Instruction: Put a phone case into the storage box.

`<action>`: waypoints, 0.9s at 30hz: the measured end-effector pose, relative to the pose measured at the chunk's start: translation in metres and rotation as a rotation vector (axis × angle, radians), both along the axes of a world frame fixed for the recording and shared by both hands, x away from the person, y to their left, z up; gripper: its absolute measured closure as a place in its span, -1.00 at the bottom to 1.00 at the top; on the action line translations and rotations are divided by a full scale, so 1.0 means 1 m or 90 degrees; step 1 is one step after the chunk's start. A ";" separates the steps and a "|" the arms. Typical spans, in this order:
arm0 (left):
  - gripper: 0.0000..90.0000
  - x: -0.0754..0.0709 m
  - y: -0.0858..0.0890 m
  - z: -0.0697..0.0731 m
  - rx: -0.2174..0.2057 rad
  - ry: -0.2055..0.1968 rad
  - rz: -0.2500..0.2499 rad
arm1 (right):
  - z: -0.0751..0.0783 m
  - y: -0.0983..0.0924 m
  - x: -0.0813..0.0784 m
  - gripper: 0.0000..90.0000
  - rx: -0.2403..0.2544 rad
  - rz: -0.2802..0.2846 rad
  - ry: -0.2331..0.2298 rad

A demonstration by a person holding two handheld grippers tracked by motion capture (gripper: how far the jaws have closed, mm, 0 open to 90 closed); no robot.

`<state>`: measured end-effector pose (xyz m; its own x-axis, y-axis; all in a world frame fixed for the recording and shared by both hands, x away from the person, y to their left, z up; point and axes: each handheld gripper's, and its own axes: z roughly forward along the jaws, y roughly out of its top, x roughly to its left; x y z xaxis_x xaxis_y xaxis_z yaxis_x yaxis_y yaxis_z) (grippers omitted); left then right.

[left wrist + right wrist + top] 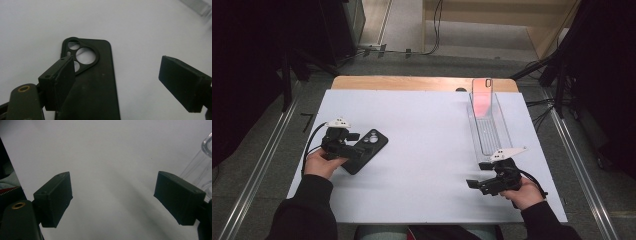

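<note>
A white sheet (427,150) is laid over a wooden table (412,82), with grey floor, metal rails and dark equipment seen around it. A black phone case (367,149) is found flat on the left part of the sheet, its camera cut-outs turned toward the far end. The left gripper (354,145) is held in a hand (323,162) just over the near end of the case. In the left gripper view the jaws are seen spread wide; the case (92,82) is lying between and below them, one jaw standing over its edge near the cut-outs, and nothing is pinched. On the right part of the sheet a clear plastic tray (488,127) is set lengthwise, with a clear phone case with a pinkish tint (482,97) leaned at its far end. The right gripper (474,184) is held in a hand (524,192) near the tray's close end, pointed toward the middle of the sheet. Its jaws are seen spread apart over bare sheet, with the tray's edge (200,167) visible beside one jaw.
</note>
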<state>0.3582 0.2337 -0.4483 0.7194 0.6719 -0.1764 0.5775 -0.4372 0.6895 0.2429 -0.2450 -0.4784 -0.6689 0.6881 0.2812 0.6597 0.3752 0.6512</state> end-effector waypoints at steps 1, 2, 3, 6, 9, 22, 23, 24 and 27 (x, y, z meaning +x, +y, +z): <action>-0.69 0.001 0.000 -0.001 0.001 -0.002 -0.001 | 0.000 0.000 0.000 -0.71 0.000 0.001 -0.001; -0.69 0.003 0.000 -0.001 0.000 -0.003 -0.001 | 0.000 0.000 0.000 -0.71 0.001 0.001 0.000; -0.69 0.004 0.000 -0.002 0.003 -0.005 -0.002 | 0.000 0.000 0.000 -0.71 -0.001 0.001 0.000; -0.69 0.006 -0.001 -0.005 0.013 -0.005 -0.003 | 0.000 0.000 0.000 -0.71 0.001 0.001 0.000; -0.69 0.007 -0.001 -0.007 0.008 -0.010 -0.009 | 0.000 0.000 0.000 -0.71 0.002 -0.001 0.001; -0.69 0.017 0.000 -0.021 0.032 0.009 0.009 | 0.000 0.001 0.000 -0.71 -0.001 0.002 0.001; -0.69 0.018 0.000 -0.022 0.035 0.013 0.006 | 0.000 0.001 0.000 -0.71 -0.001 0.002 0.000; -0.69 0.018 0.000 -0.023 0.035 0.015 0.004 | 0.000 0.001 0.000 -0.71 -0.001 0.002 0.000; -0.69 0.018 0.000 -0.024 0.042 0.006 0.012 | 0.000 0.001 0.000 -0.71 0.000 0.002 0.001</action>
